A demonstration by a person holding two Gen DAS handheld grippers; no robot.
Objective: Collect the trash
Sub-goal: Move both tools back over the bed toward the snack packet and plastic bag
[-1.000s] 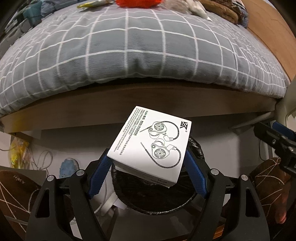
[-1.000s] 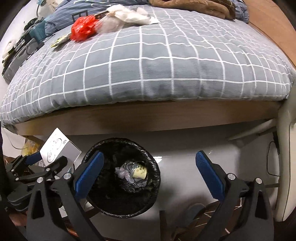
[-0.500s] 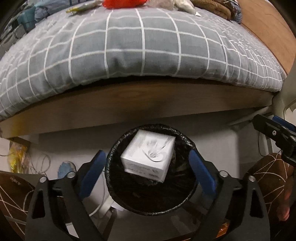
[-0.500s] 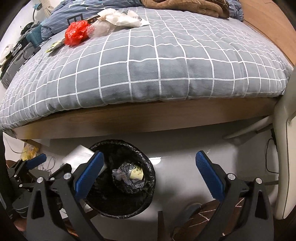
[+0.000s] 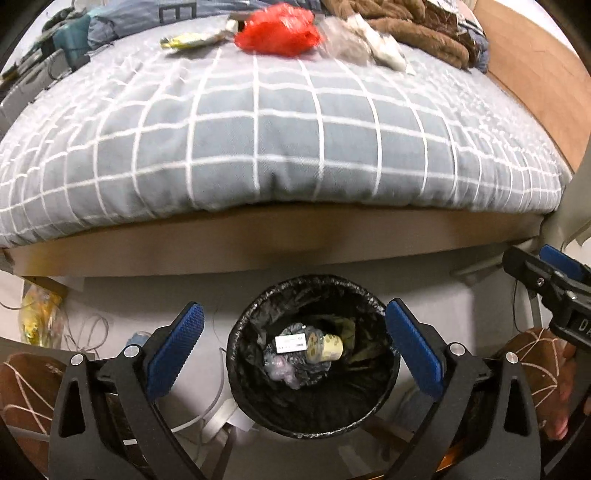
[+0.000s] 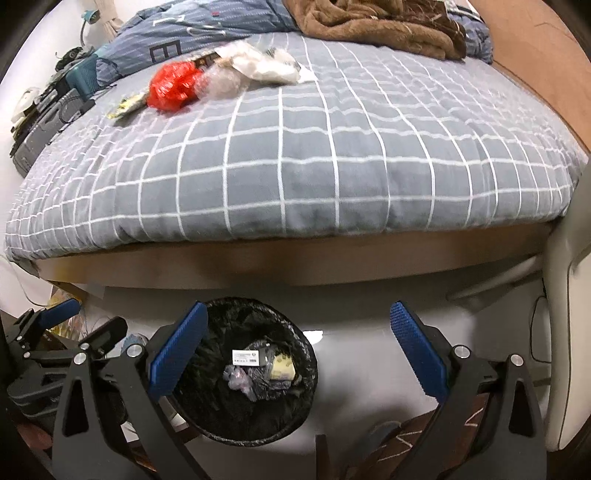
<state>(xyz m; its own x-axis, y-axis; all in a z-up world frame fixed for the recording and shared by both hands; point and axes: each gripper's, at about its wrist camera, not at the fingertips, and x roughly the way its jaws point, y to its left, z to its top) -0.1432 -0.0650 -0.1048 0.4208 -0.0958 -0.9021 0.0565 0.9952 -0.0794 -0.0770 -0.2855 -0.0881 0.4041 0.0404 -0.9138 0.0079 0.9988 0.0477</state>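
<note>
Left wrist view: the left tongs [image 5: 293, 345] hang over the black-lined trash bin [image 5: 314, 417] on the floor, their jaws having just been opening, now spread wide with nothing between them. The white box [image 5: 291, 343] lies inside the bin on crumpled wrappers, beside a yellowish tape roll [image 5: 325, 346]. On the bed [image 5: 280, 147] more trash waits near the far edge: a red plastic bag [image 5: 279, 35], a yellow-green wrapper [image 5: 188, 40] and clear and white crumpled wrappers [image 5: 364, 50].

Right wrist view: the right tongs [image 6: 295, 354] are also spread apart and empty, poised above the floor just right of the bin [image 6: 255, 424]. The box [image 6: 248, 357] shows again inside it. The red bag [image 6: 173, 86] sits well apart from the bed's near edge, with the clear wrappers [image 6: 258, 66] touching its right side.

The drop looks finished, so the step in hand is likely the reach back to the bed. To do it well, I would lift clear of the bed frame before going forward, keep the jaws wide, come down over 1 item only, and pinch the red bag at its bunched middle so the thin film does not slip.
</note>
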